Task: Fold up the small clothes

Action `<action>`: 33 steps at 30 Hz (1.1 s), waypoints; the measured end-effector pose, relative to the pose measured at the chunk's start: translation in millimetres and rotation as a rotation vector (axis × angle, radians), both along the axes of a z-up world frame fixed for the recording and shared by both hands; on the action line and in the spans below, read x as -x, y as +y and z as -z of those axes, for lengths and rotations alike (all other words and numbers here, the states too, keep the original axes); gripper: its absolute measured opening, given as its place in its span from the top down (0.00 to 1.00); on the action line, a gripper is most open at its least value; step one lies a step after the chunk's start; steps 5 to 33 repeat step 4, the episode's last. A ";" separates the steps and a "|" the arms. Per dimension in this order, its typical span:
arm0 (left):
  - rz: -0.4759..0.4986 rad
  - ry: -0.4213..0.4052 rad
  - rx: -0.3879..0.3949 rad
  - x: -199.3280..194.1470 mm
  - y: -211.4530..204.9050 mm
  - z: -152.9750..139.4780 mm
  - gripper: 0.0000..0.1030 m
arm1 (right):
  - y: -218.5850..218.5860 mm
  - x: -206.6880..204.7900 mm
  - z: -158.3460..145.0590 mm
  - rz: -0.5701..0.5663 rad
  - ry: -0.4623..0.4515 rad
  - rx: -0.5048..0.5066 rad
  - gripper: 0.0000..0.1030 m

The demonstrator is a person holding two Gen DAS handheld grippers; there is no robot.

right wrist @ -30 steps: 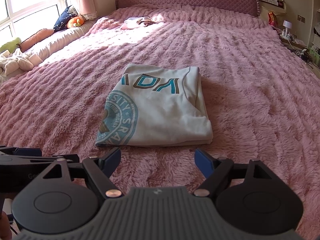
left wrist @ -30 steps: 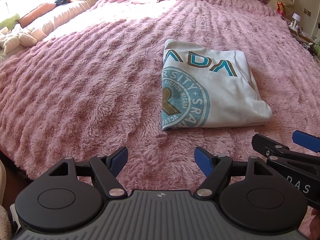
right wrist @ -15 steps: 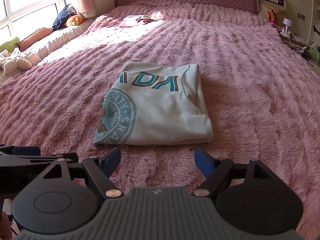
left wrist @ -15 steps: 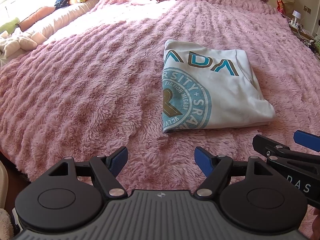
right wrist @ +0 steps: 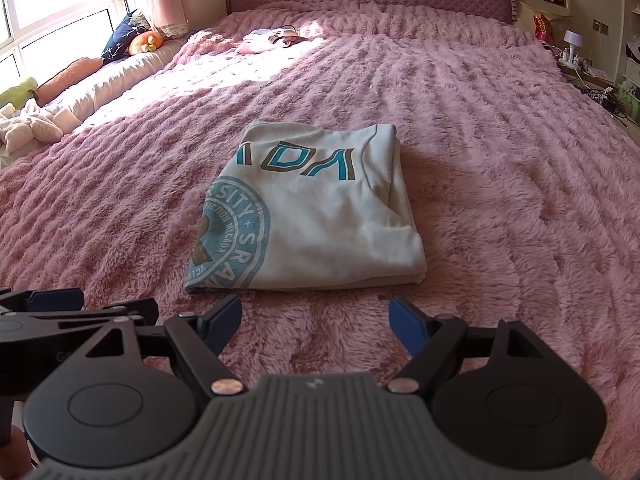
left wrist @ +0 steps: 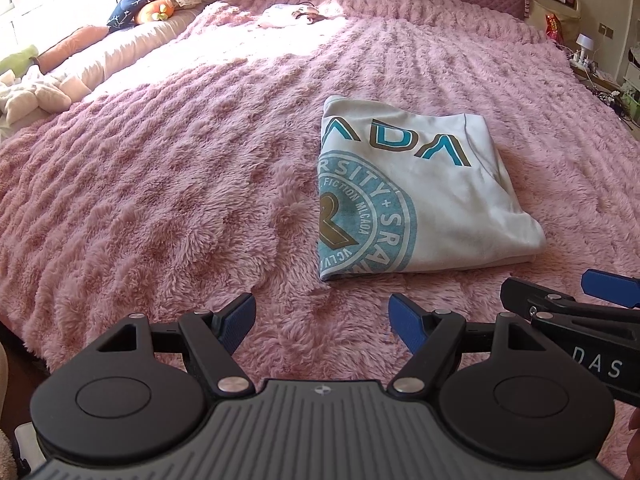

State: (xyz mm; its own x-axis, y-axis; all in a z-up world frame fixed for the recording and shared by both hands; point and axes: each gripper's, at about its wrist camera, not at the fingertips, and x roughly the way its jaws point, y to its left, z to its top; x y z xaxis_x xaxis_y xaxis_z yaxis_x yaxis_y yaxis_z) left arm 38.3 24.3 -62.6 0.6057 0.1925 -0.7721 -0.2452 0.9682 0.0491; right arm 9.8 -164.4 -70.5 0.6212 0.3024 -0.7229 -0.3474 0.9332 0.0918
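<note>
Since the folded T-shirt [right wrist: 308, 220] is soft, light cloth, it is judged limp and best pinched at a layered corner or edge. It is seen lying on the pink blanket [right wrist: 500, 184] at twelve o'clock of the right gripper [right wrist: 314, 320], at one o'clock of the left gripper [left wrist: 322, 318]. Both sets of fingers are held apart, empty. Only in the right view is the window shown.

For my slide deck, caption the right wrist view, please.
Folded white T-shirt on pink fuzzy bedspread, right gripper open short of it.
</note>
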 end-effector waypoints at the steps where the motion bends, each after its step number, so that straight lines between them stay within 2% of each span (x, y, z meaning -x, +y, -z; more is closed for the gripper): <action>1: -0.002 0.005 0.002 -0.6 -0.2 0.5 0.14 | 0.3 -0.1 0.2 0.000 0.000 0.004 0.25; 4: -0.012 0.037 -0.002 -3.3 -0.8 1.4 0.14 | 1.2 0.6 0.3 -0.007 -0.004 0.009 0.25; 33: -0.012 0.037 -0.002 -3.3 -0.8 1.4 0.14 | 1.2 0.6 0.3 -0.007 -0.004 0.009 0.25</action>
